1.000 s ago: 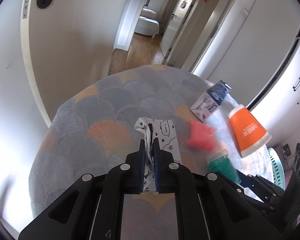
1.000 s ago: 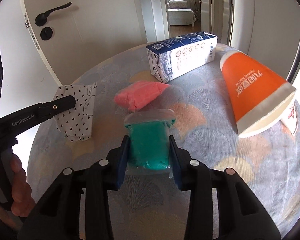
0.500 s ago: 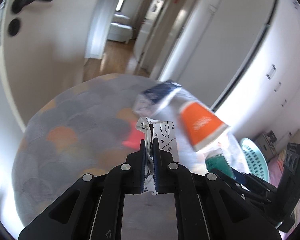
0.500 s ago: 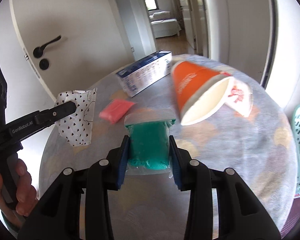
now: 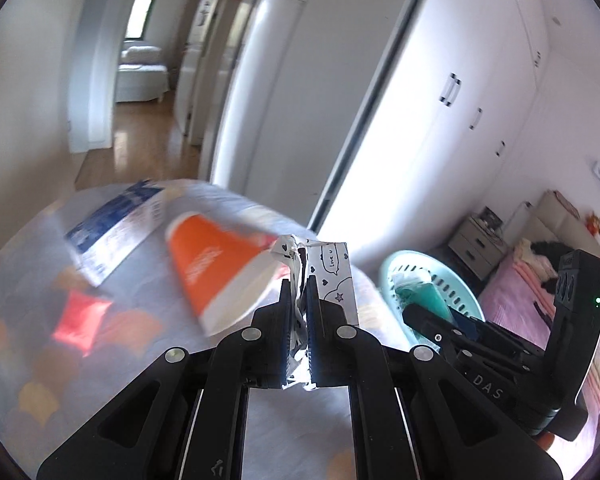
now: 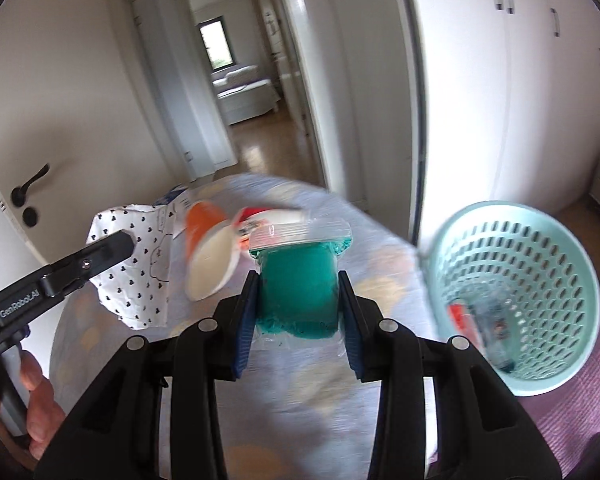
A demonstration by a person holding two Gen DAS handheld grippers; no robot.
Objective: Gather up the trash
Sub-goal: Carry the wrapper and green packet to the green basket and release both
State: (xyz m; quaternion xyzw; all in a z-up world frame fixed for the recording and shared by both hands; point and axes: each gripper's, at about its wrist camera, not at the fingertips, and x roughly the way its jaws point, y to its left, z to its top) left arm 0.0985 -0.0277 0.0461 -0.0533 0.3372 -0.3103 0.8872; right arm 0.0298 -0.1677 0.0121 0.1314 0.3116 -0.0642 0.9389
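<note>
The left gripper (image 5: 299, 308) has its jaws pressed almost together on a crumpled white paper wrapper printed with small black hearts and doodles (image 5: 332, 276), which stands up out of the jaws and flops to their right. The right gripper (image 6: 298, 304) has its jaws partly open and clamped on the sides of a clear zip-seal plastic bag packed with teal-green material (image 6: 298, 280), the bag's sealed lip sticking out ahead of the jaws. Both pieces of trash are lifted clear of the round counter with a pastel scallop-pattern cloth (image 6: 340, 412), and the step in hand looks to be carrying them to the pale mint perforated plastic basket (image 6: 540, 264), which stands ahead and to the right of the right jaws, beyond the counter's edge, with some trash already inside. To do it well, each grip should probably hold firm until its jaws are over the basket's mouth; the bulky bag would best go first, since it is nearer. Left of both jaws, an orange-and-white paper cup lying on its side (image 5: 208, 264), a blue-and-white carton (image 5: 112, 228) and a small red packet (image 5: 80, 316) lie on the counter, yet to be collected.
</note>
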